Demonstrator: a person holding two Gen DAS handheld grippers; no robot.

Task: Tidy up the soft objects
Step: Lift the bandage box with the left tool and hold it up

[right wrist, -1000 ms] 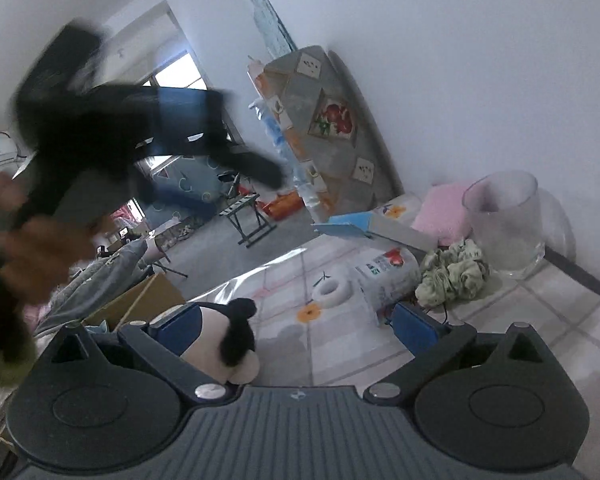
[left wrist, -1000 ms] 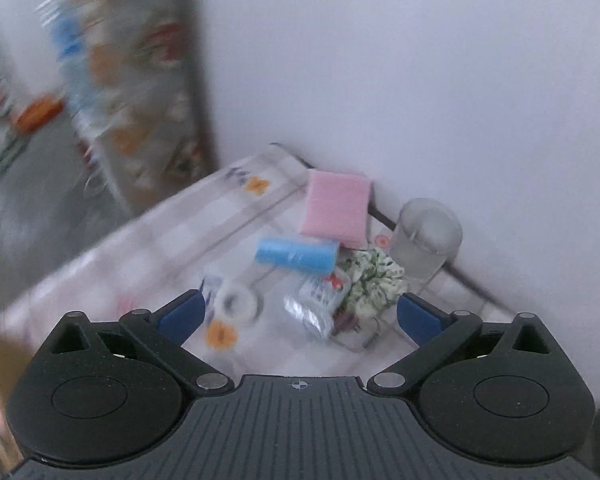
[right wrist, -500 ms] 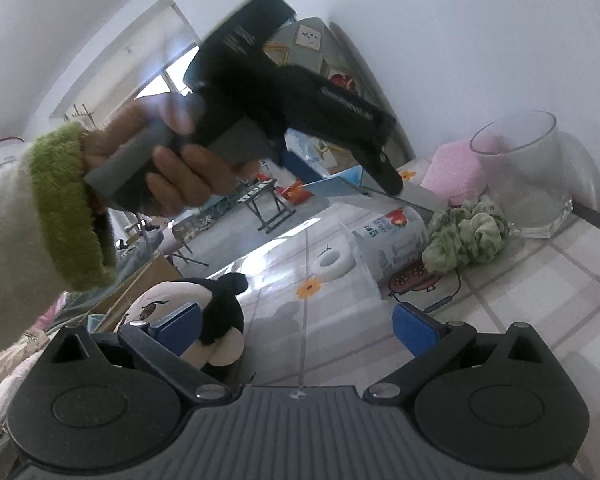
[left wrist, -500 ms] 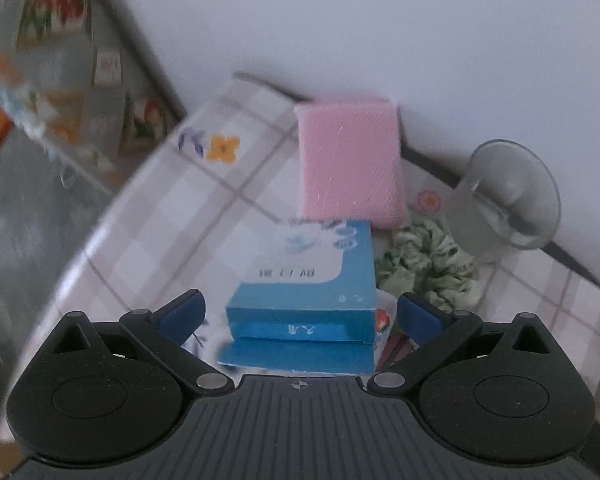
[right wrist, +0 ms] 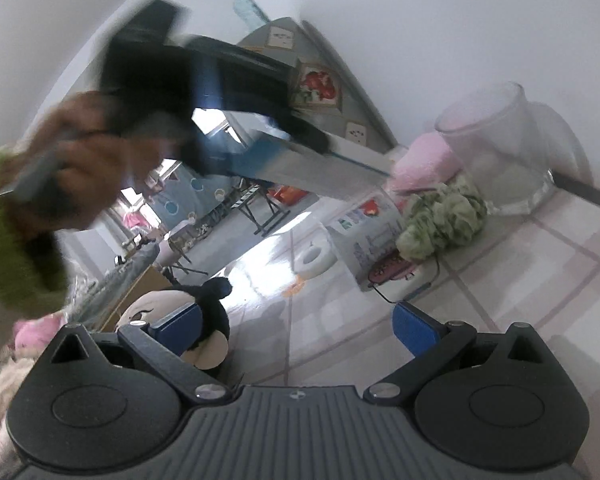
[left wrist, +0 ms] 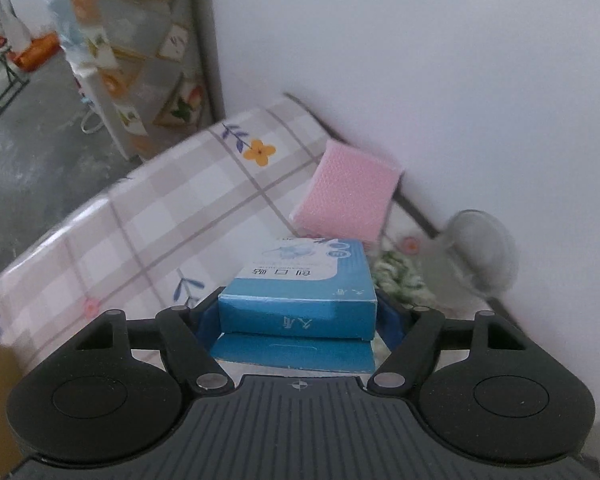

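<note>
Soft objects: pink sponge [left wrist: 346, 194] and green scrunchie [right wrist: 444, 216] on checked worktop [left wrist: 160, 216] by the wall, plush toy [right wrist: 204, 320] near its edge.
Left gripper [left wrist: 298, 314]: jaws just closing, clamped on blue box [left wrist: 300, 284].
Right gripper [right wrist: 296, 322]: jaws open, empty.
Risk: box flap hangs loose; box may slip, hit glass [right wrist: 496, 148].

Left gripper [right wrist: 204, 92] & hand [right wrist: 72, 168] were motion-blurred; blue box [left wrist: 300, 292] hid scrunchie [left wrist: 400, 276] partly; glass [left wrist: 480, 256] blurred.
</note>
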